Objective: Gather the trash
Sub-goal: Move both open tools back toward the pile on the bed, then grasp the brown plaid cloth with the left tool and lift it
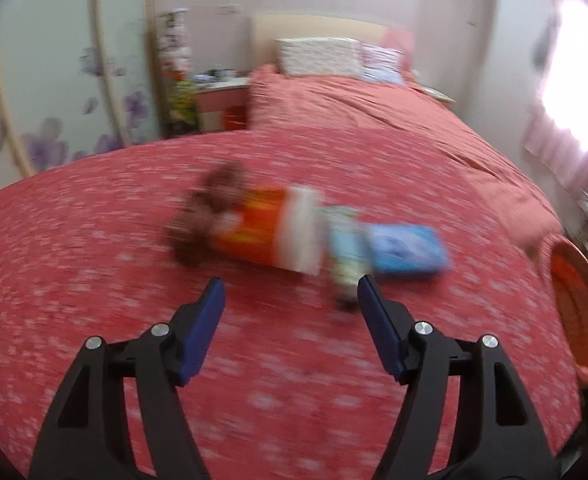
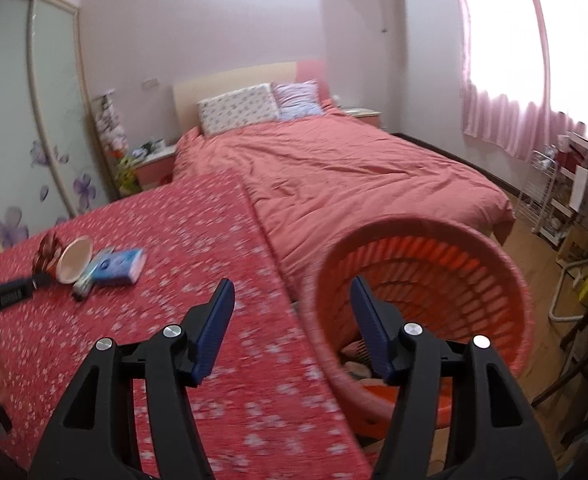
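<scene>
On the red flowered cloth lies a row of trash: a brown crumpled wrapper, an orange and white paper cup on its side, a small pale wrapper and a blue tissue pack. My left gripper is open and empty, just short of the cup. The same items show in the right wrist view: cup, tissue pack. My right gripper is open and empty, above the edge between the cloth and an orange slatted basket. The left gripper's tip shows at far left.
The basket stands at the cloth's right edge, with some scraps at its bottom. Behind lies a bed with a pink cover and pillows. A wardrobe is at left, shelves and clutter at right.
</scene>
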The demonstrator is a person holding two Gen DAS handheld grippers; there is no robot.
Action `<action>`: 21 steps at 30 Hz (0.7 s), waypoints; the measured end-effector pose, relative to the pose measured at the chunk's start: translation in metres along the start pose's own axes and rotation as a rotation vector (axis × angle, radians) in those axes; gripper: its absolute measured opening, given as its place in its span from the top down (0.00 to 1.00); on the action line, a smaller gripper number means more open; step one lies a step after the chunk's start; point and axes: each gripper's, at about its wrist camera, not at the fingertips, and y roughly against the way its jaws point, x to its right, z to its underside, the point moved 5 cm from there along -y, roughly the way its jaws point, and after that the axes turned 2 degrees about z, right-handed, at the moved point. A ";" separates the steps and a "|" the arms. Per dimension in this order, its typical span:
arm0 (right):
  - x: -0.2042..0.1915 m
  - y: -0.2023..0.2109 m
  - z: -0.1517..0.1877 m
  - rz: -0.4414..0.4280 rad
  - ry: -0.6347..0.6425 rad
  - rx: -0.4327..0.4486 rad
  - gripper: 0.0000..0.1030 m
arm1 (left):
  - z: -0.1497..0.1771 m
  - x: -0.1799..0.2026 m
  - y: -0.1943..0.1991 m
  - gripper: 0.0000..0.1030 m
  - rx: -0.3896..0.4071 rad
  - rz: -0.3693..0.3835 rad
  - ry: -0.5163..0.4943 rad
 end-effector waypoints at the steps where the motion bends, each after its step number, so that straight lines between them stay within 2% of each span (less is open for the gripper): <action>1: -0.008 -0.001 0.002 -0.007 0.011 -0.006 0.41 | -0.003 -0.012 -0.001 0.34 0.006 -0.018 0.017; 5: -0.033 -0.009 0.007 -0.029 0.040 -0.034 0.41 | -0.020 -0.049 -0.013 0.34 0.011 -0.068 0.064; 10: -0.062 -0.023 0.010 -0.058 0.069 -0.067 0.41 | -0.031 -0.055 -0.033 0.34 -0.013 -0.041 0.086; 14: -0.082 -0.031 0.013 -0.075 0.091 -0.090 0.41 | -0.036 -0.055 -0.054 0.34 -0.039 -0.060 0.085; 16: -0.091 -0.034 0.015 -0.080 0.107 -0.101 0.41 | -0.039 -0.060 -0.064 0.38 -0.056 -0.060 0.110; 17: -0.095 -0.036 0.016 -0.082 0.115 -0.106 0.41 | -0.039 -0.062 -0.068 0.47 -0.064 -0.054 0.120; 19: -0.101 -0.038 0.019 -0.086 0.126 -0.114 0.41 | -0.041 -0.067 -0.071 0.56 -0.063 -0.037 0.135; 21: -0.107 -0.040 0.021 -0.089 0.137 -0.121 0.41 | -0.042 -0.072 -0.069 0.76 -0.061 -0.026 0.148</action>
